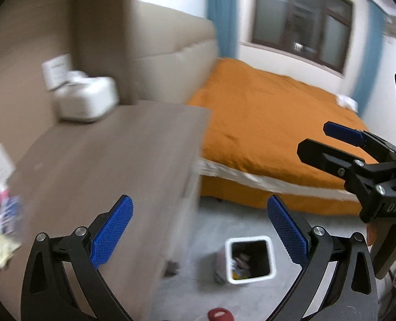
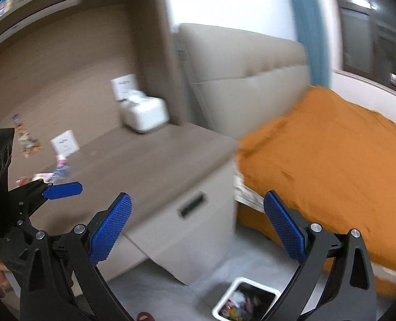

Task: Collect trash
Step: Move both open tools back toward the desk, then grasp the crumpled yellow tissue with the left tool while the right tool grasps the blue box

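We see the white trash bin on the grey floor beside the desk, scraps already inside it — more wrappers lie on the desk's left end. Our left gripper hangs above the bin, jaws spread wide and empty. Our right gripper is likewise wide apart, holding nothing. Beyond stands an orange bed.

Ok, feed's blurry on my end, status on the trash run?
Left claw open, empty. Right claw open, empty. Wrappers on the desk, bin on the floor below. Nothing in the way.
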`<state>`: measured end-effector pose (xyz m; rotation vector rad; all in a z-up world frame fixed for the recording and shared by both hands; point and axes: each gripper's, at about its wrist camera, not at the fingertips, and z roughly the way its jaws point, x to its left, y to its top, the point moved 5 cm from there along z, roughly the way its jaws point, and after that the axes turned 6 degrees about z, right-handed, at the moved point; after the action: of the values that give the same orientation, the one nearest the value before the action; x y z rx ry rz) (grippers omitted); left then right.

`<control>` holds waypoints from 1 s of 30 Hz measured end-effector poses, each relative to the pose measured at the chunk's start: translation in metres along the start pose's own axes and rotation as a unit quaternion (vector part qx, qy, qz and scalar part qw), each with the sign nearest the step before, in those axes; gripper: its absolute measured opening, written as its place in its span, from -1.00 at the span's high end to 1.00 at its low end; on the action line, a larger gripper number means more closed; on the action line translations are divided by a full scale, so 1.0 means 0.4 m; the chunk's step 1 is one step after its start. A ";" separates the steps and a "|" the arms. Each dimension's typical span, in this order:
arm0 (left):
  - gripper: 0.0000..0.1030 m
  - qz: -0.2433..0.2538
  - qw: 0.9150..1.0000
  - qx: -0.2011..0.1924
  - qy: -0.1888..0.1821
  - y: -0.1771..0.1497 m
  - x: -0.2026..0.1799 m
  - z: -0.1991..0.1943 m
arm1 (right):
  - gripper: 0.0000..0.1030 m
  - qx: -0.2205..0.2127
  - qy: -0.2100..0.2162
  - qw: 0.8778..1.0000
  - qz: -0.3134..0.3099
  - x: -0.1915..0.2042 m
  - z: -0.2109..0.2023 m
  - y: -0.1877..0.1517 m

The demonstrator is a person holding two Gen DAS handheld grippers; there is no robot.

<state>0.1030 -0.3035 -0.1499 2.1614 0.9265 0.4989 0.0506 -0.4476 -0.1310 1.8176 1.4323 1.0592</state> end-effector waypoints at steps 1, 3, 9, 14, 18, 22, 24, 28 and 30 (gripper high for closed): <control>-0.91 -0.013 1.000 -0.001 0.016 -0.011 0.037 -0.019 | -0.91 0.003 0.017 1.000 -0.012 0.042 0.018 0.013; -0.91 -0.037 0.998 -0.003 0.048 -0.035 0.109 -0.055 | -0.91 0.010 0.047 0.998 -0.034 0.126 0.052 0.027; -0.91 -0.115 0.983 -0.003 0.146 -0.136 0.338 -0.165 | -0.91 0.036 0.125 0.987 -0.092 0.369 0.134 0.041; -0.91 -0.161 0.966 0.001 0.201 -0.215 0.515 -0.231 | -0.91 0.054 0.146 0.980 -0.127 0.539 0.207 0.035; -0.91 -0.179 0.960 0.011 0.213 -0.268 0.624 -0.242 | -0.91 0.076 0.152 0.977 -0.127 0.657 0.287 0.025; -0.91 -0.182 0.963 0.020 0.199 -0.297 0.693 -0.213 | -0.91 0.103 0.144 0.976 -0.127 0.744 0.370 0.006; -0.91 -0.181 0.965 0.025 0.186 -0.308 0.719 -0.197 | -0.91 0.117 0.139 0.975 -0.126 0.777 0.408 -0.006; -0.91 -0.176 0.971 0.031 0.160 -0.317 0.745 -0.169 | -0.91 0.160 0.122 0.972 -0.118 0.835 0.502 -0.033; -0.89 -0.178 0.973 0.030 0.143 -0.318 0.759 -0.154 | -0.91 0.177 0.107 0.971 -0.115 0.858 0.549 -0.046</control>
<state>0.2106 0.0118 -0.1836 1.9433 1.4705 0.6171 0.2659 -0.1050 -0.1804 1.7516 2.0183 0.9480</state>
